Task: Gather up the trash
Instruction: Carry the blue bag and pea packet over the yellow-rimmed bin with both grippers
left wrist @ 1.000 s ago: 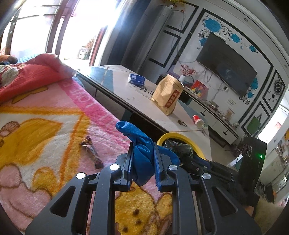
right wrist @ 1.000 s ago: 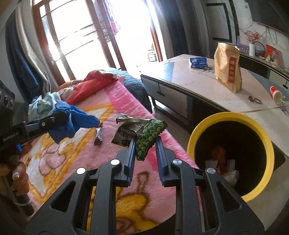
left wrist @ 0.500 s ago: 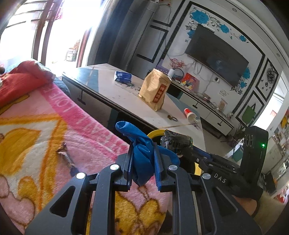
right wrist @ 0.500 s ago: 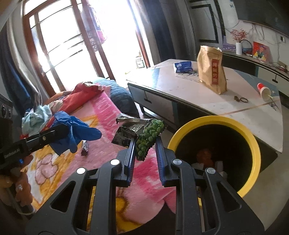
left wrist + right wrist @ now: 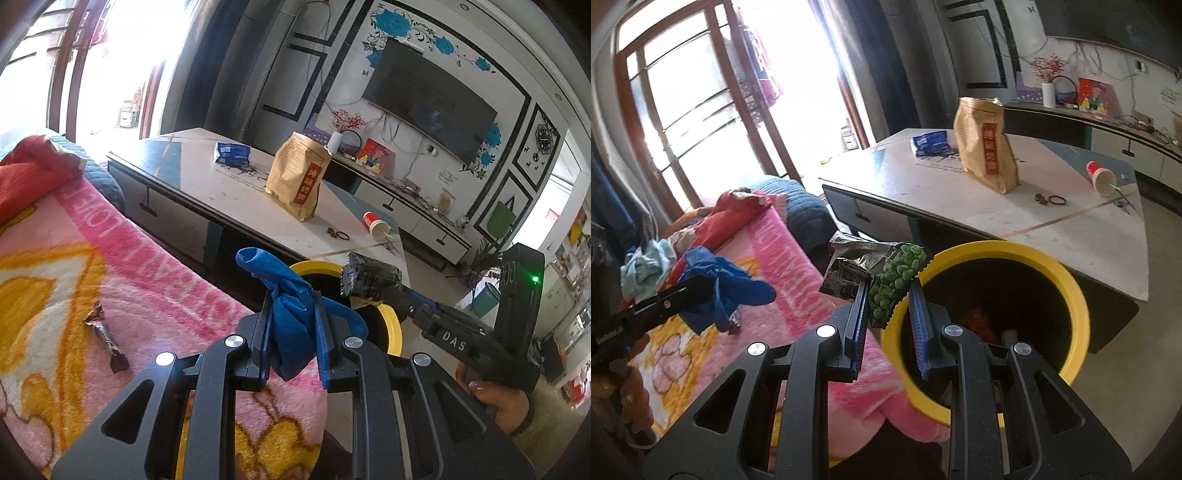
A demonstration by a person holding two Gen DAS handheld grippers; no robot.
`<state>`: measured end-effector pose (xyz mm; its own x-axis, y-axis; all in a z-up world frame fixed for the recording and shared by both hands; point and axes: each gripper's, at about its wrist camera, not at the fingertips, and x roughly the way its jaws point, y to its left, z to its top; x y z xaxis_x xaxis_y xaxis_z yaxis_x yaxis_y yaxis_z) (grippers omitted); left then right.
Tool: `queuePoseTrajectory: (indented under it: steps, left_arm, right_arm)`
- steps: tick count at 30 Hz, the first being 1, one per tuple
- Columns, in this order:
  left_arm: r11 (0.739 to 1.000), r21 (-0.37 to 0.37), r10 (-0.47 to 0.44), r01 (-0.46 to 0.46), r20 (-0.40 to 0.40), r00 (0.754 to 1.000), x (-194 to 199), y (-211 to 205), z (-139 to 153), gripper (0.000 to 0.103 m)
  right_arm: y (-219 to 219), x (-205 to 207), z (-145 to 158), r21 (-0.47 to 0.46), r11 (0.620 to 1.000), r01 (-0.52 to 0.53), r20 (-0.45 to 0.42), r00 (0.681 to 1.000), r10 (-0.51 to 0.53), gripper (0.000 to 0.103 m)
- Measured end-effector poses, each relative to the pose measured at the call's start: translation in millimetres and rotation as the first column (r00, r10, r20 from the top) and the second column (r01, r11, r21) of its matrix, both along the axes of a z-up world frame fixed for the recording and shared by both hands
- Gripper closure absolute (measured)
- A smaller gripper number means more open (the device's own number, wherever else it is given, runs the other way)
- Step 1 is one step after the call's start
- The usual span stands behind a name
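My left gripper (image 5: 293,332) is shut on a crumpled blue glove (image 5: 291,314) and holds it over the pink blanket's edge, near the yellow-rimmed trash bin (image 5: 391,325). My right gripper (image 5: 888,310) is shut on a green-and-black snack wrapper (image 5: 886,280), held just left of the bin's rim (image 5: 1071,291); the bin holds some trash. The right gripper and wrapper (image 5: 369,277) show over the bin in the left wrist view. A brown candy wrapper (image 5: 107,339) lies on the blanket.
A low table (image 5: 1052,229) behind the bin carries a brown paper bag (image 5: 986,147), a blue packet (image 5: 931,142), a tipped red cup (image 5: 1102,177) and hair ties. Red and blue bedding (image 5: 738,210) lies at the blanket's far end. A TV cabinet stands beyond.
Both grippers have moved right, toward the bin, each still holding its item. The right gripper's wrapper now sits at the bin's rim.
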<state>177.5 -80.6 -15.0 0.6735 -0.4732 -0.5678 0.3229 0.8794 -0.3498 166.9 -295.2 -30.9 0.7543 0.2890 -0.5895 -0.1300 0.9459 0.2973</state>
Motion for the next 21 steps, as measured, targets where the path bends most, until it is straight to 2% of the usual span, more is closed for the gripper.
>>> queuePoseTrajectory:
  steps: [21]
  left_arm:
    - [0.996,0.024,-0.083,0.083,-0.013,0.996,19.3,-49.5,-15.6,0.084]
  right_arm:
    - [-54.7,15.1,-16.5,0.004,0.989,0.145,-0.037,0.989,-0.145,0.087]
